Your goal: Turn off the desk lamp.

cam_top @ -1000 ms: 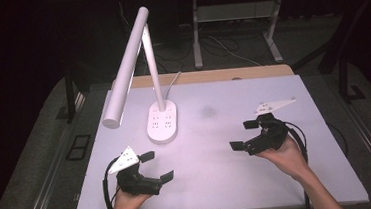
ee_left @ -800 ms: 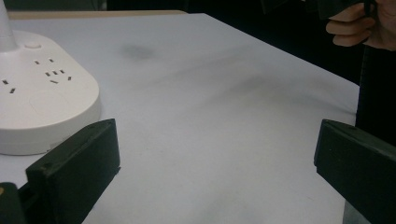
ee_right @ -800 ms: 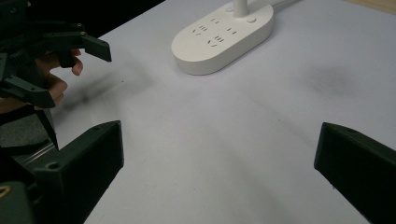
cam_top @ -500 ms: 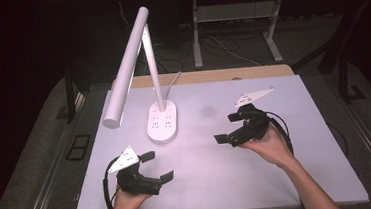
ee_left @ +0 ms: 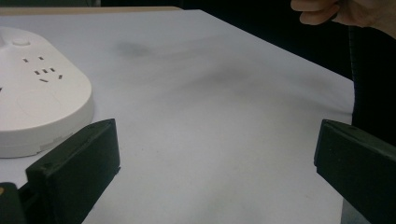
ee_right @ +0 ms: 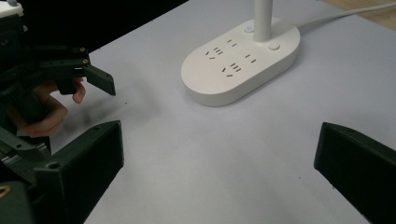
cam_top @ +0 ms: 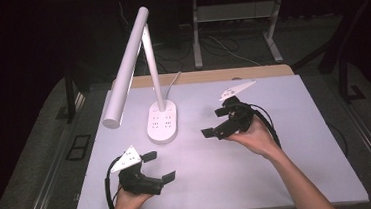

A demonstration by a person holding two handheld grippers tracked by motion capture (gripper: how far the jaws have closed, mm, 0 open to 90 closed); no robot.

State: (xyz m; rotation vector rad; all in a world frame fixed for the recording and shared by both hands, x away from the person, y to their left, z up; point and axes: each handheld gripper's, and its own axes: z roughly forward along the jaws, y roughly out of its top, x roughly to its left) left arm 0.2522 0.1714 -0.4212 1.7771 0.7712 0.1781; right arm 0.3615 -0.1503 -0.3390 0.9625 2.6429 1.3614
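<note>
A white desk lamp stands at the table's back left, its oval base point(cam_top: 163, 121) carrying several sockets and its long head point(cam_top: 124, 81) slanting down to the left. My left gripper point(cam_top: 159, 166) rests open near the front edge, below the base. In the left gripper view the base point(ee_left: 42, 102) lies just beyond the left gripper point(ee_left: 215, 172), whose jaws stand wide apart over bare table. My right gripper point(cam_top: 213, 122) hovers open to the right of the base and points at it. The right gripper view has the base point(ee_right: 243, 60) ahead of the right gripper point(ee_right: 219, 172), with nothing between its jaws.
The white table point(cam_top: 279, 177) is bare on its right half. The lamp's white cord point(cam_top: 172, 83) runs off the back edge. Dark floor with table legs and cables lies beyond. In the right gripper view the left gripper point(ee_right: 70, 70) sits at far left.
My right gripper has moved left from near the right side toward the lamp base and turned to face it. The left gripper has stayed put.
</note>
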